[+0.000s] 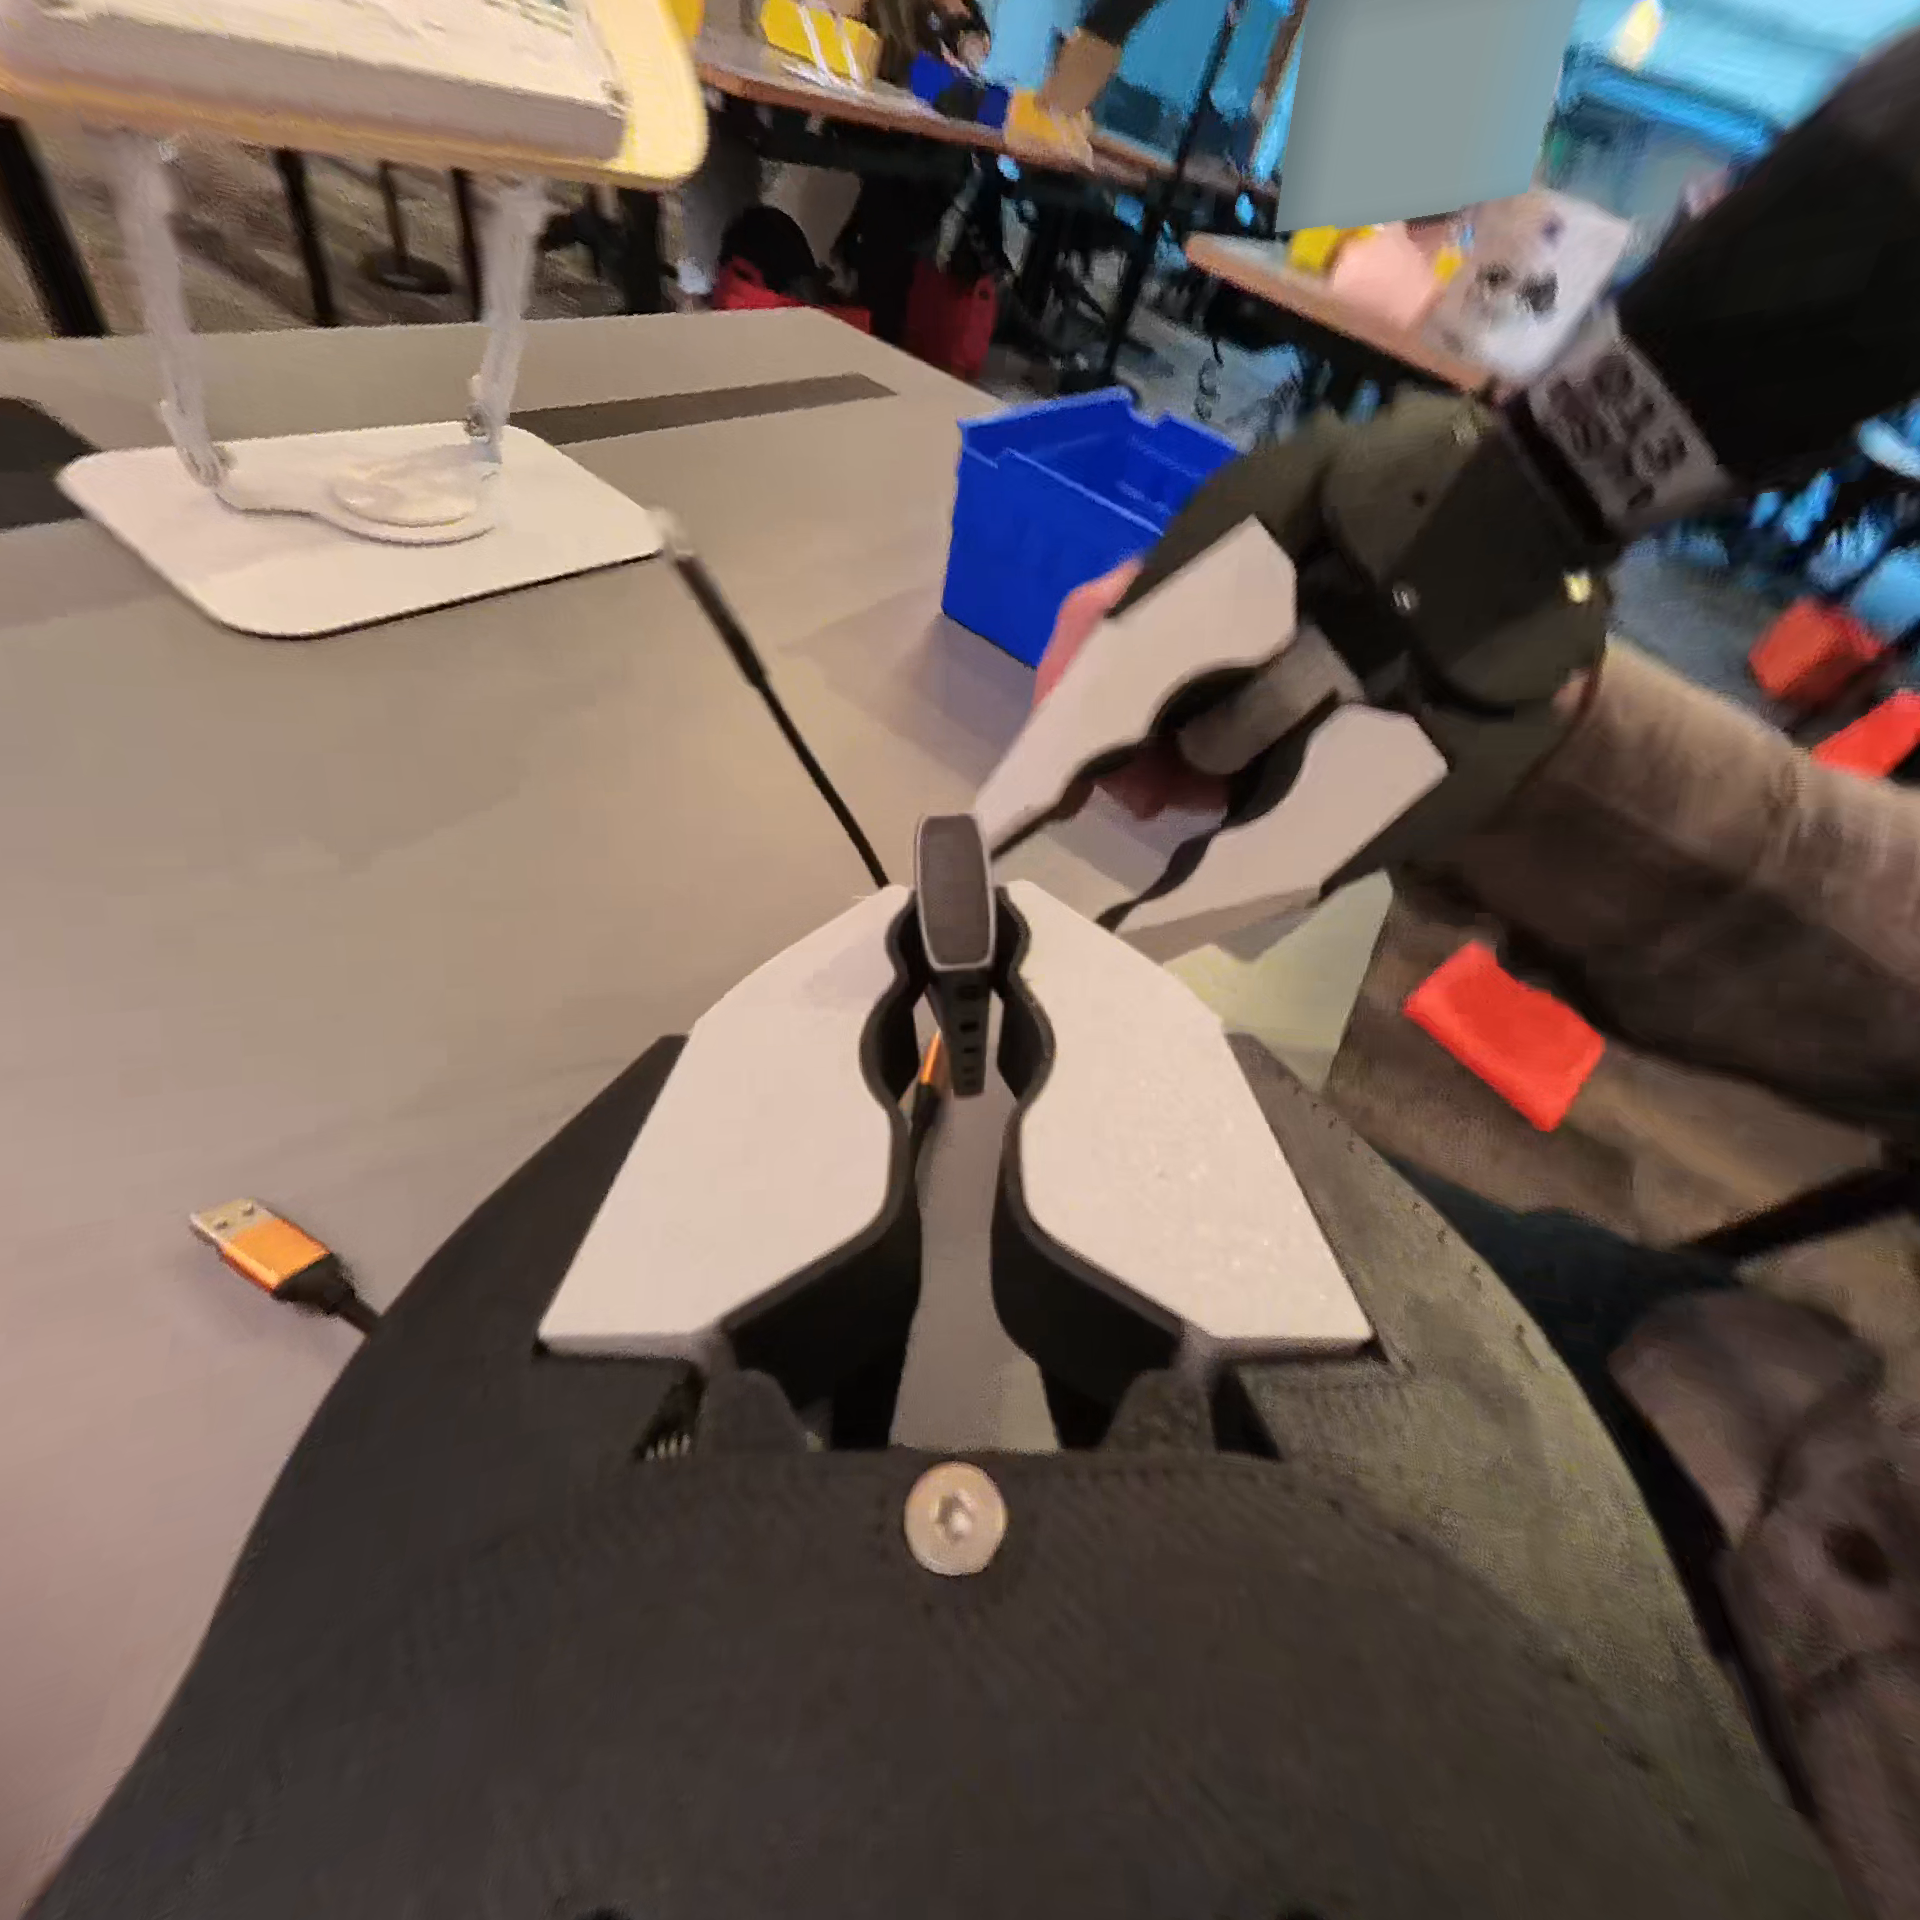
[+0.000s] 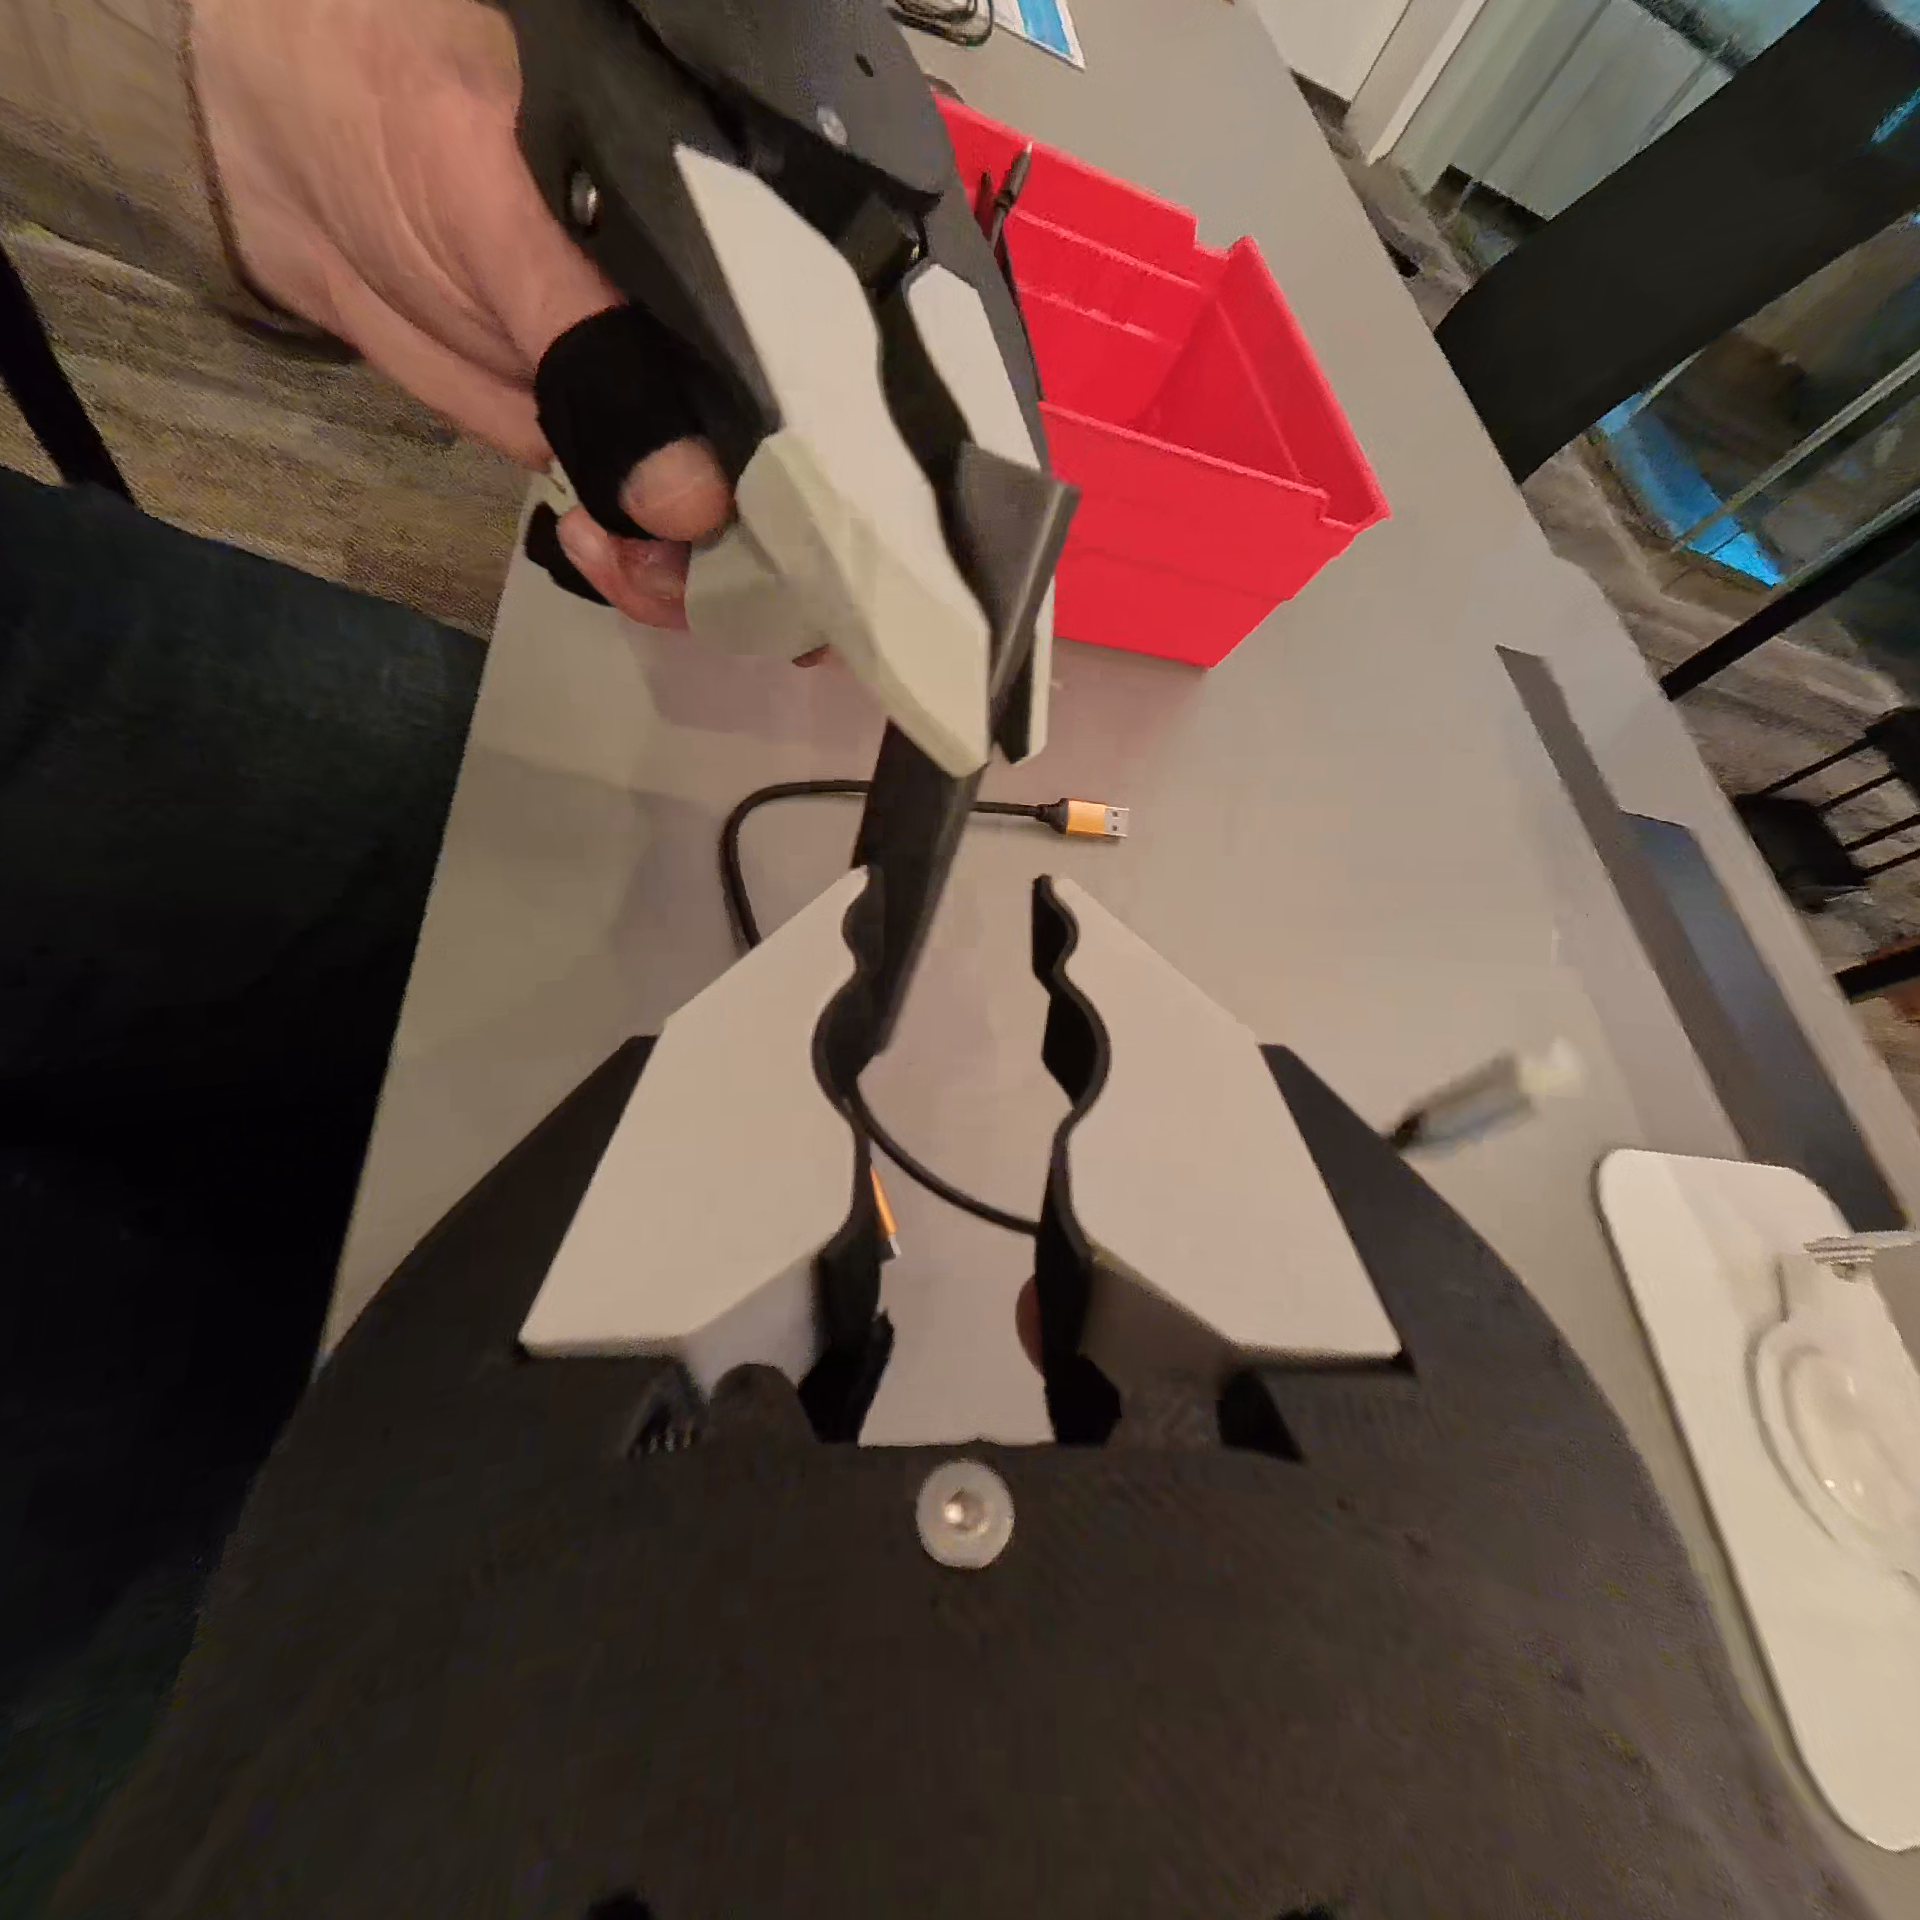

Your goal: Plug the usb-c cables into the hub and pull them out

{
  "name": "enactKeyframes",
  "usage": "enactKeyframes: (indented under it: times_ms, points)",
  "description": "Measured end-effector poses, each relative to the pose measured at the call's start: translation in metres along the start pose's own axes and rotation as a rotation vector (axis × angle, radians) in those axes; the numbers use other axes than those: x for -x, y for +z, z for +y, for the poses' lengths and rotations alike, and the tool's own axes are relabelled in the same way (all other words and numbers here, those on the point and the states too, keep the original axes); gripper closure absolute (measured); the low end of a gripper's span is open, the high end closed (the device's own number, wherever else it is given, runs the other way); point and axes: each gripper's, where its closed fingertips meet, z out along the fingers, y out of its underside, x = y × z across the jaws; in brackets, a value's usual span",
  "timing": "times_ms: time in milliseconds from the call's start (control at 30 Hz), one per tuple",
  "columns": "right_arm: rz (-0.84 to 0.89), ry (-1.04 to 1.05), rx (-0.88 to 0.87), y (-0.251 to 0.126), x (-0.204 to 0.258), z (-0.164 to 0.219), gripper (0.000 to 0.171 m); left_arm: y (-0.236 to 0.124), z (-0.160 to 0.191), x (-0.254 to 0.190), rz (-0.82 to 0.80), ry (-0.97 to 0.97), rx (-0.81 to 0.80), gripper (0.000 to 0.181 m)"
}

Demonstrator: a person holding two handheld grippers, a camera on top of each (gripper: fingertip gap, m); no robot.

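On my left gripper (image 1: 951,920) the two grey fingers are pinched onto the hub (image 1: 951,914), a slim dark bar standing on edge between the tips, its row of ports facing back toward the camera. An orange-collared plug (image 1: 928,1070) sits at the hub's lower side; whether it is seated in a port I cannot tell.

My right gripper (image 2: 951,894) stands parted, tips well apart, with nothing clamped. The hub's dark body passes close by its left finger (image 2: 748,1091), but contact is unclear through the blur. A thin black cable (image 2: 935,1184) loops across the gap between its fingers.

Only the right wrist view shows the cable's run over the grey table (image 2: 1299,883): it curls left, then ends in an orange USB-A plug (image 2: 1086,819) lying flat near a red bin (image 2: 1195,468). The same view shows a hand (image 2: 416,260) in a fingerless black glove wrapped round the left gripper's handle, tilted down and inward. A second silvery plug (image 2: 1475,1101) at the right is smeared by motion.

Only the left wrist view shows a blue bin (image 1: 1060,520) at the far table edge, a white stand (image 1: 353,520) carrying a tray-like top cut off by the frame, and a dark cable (image 1: 779,727) slanting from the hub toward the stand's base. There the right gripper (image 1: 1049,862) angles down from the upper right, held by a sleeved arm (image 1: 1683,831).
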Motion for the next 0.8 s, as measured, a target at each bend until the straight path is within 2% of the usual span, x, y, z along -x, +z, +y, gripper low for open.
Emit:
enactKeyframes:
  times_ms: [67,200,367,467,600,733,800]
  points:
    - [-0.052,0.052,0.016,-0.005,0.004,-0.001,0.136,-0.001,0.003,-0.013,0.057,0.086,0.054,0.171]
    - [-0.195,0.128,0.07,-0.003,0.026,0.008,0.126,-0.003,0.001,-0.025,0.099,0.196,0.092,0.171]
    - [-0.271,0.164,0.045,0.011,0.044,0.006,0.126,-0.006,-0.005,-0.027,0.112,0.205,0.089,0.171]
    - [-0.166,0.123,0.079,0.023,0.033,0.005,0.124,-0.005,-0.008,-0.024,0.092,0.137,0.082,0.171]
    - [-0.013,0.092,0.186,0.038,0.017,0.011,0.122,-0.006,-0.019,-0.011,0.059,-0.072,0.01,0.171]
    - [-0.061,0.043,0.178,0.048,0.033,0.007,0.123,-0.013,-0.024,-0.008,0.113,-0.165,-0.012,0.171]
    - [-0.105,0.057,0.159,0.049,0.04,0.002,0.134,-0.015,-0.021,-0.014,0.154,-0.138,0.027,0.171]
